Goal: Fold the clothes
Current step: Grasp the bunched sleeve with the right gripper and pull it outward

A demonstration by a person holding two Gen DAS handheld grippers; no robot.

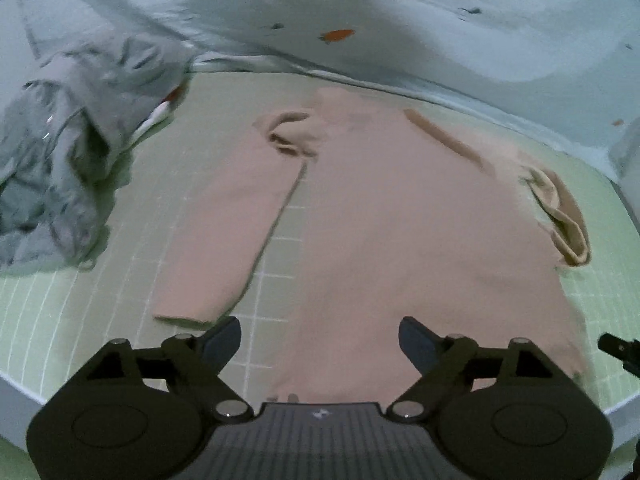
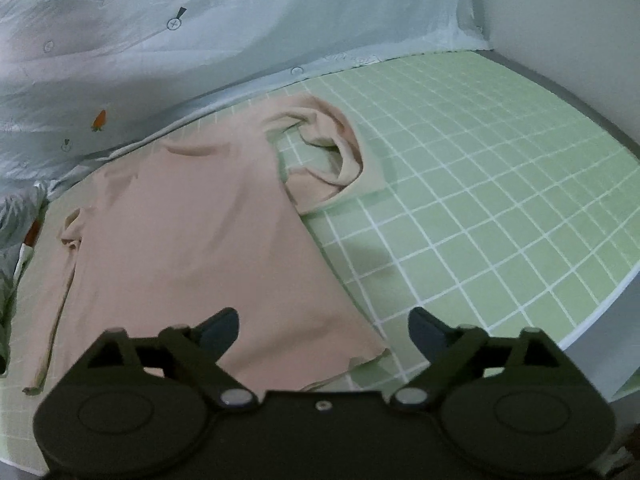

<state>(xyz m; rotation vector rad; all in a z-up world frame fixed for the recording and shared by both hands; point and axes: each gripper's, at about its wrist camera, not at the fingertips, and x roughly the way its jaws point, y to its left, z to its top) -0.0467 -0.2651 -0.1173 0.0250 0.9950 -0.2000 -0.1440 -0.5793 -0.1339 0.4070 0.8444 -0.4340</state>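
The pink long-sleeved top point(image 1: 400, 220) lies spread flat on the green checked bed sheet point(image 2: 480, 200), straight ahead of the left hand-held gripper point(image 1: 320, 340) and ahead and to the left of the right hand-held gripper point(image 2: 322, 332); both have their fingers spread wide and hold nothing. It looks like thin, soft knit: light, limp, likely to sag and wrinkle when lifted, not slippery. Its sleeve ahead-left of the left hand-held gripper lies straight beside the body, while the sleeve point(image 2: 340, 148) ahead of the right hand-held gripper is bunched and curled. Good holds, I judge, would be the near hem corners or a cuff, pinching a single edge. No containers are in view; a crumpled grey garment point(image 1: 68, 160) sits far left, and a pale carrot-print quilt point(image 2: 240, 20) lies beyond.
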